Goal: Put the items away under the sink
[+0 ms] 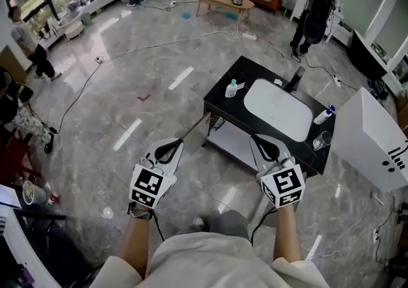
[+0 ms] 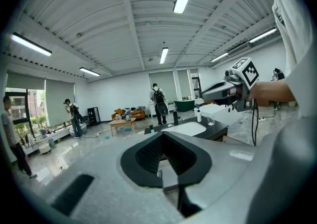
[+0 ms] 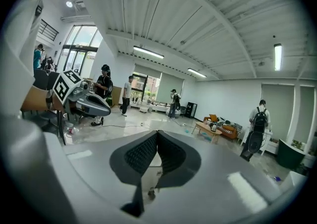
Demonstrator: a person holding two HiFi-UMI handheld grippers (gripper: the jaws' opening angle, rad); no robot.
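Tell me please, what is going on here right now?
A person stands near a black sink unit, holding the left gripper and the right gripper out in front, both shut and empty. One bottle, a second bottle and a glass sit on its countertop, untouched.

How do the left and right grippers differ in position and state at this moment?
The left gripper hangs over bare floor, clear of the sink table; in the head view, the right gripper overlaps the table's near edge. The left gripper view takes in the basin; the right gripper view shows only the room. Both have their jaws together with nothing between them.
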